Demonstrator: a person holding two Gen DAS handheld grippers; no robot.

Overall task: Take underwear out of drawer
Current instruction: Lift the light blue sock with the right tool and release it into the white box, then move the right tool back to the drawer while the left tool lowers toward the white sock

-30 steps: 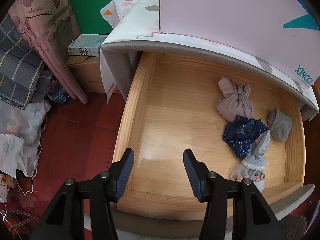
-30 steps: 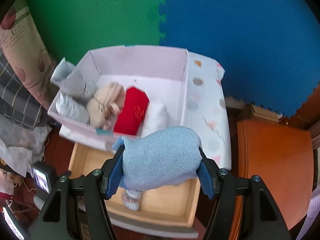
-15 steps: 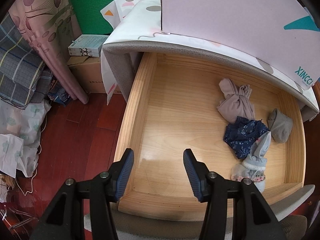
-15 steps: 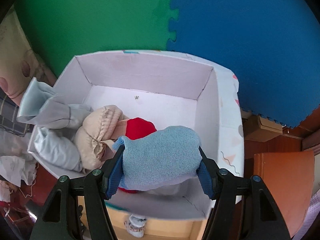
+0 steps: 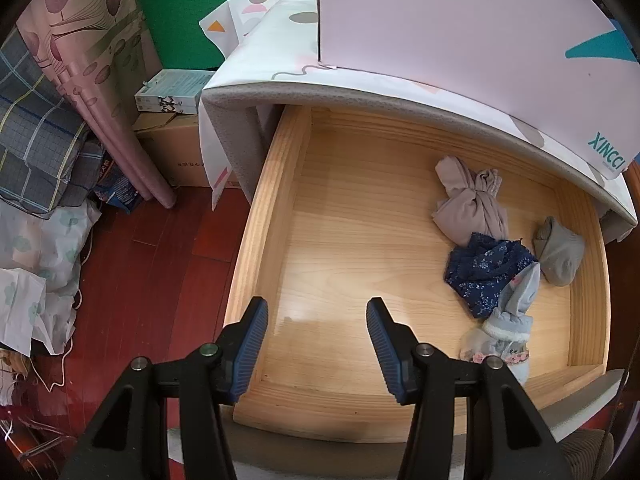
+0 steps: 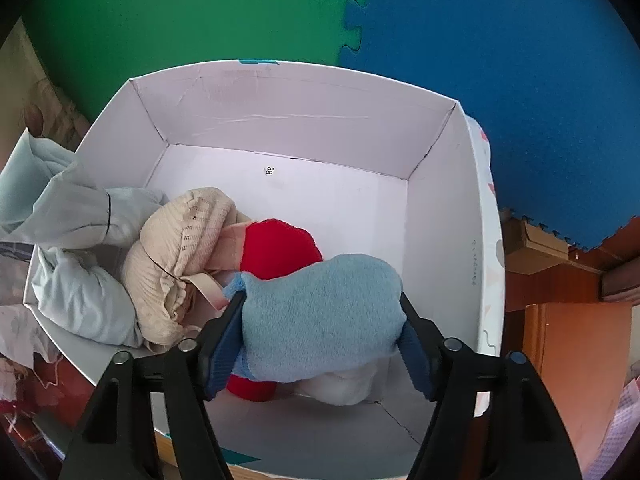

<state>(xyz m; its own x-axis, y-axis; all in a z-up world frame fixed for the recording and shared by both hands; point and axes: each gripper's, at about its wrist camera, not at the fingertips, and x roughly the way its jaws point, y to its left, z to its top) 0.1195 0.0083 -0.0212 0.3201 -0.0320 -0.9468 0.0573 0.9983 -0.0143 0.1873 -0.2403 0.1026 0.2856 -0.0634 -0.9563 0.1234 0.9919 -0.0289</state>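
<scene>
Over the white cardboard box (image 6: 440,200), the right gripper (image 6: 322,320) was opening, light-blue knitted underwear (image 6: 320,312) between its jaws; the left gripper (image 5: 316,344) hung half-open, empty, above the wooden drawer (image 5: 360,220).

drawer (image 5: 276,200): open from above; its left and middle floor lie bare, wide enough for a gripper.
drawer right end: blocked by a beige bundle (image 5: 472,204), a navy piece (image 5: 486,270), a grey roll (image 5: 560,250) and a pale bundle (image 5: 506,332), all close together.
drawer rear: overhung by the padded top (image 5: 360,98) and the box (image 5: 460,20) on it.
left of drawer: bare floor (image 5: 160,272), hemmed by a carton (image 5: 176,152) and bedding (image 5: 36,152).
box, inside: rear and right floor clear; left and front filled by a pale blue garment (image 6: 76,248), a cream knit (image 6: 180,248), a red roll (image 6: 276,252) and a white roll (image 6: 344,388).
</scene>
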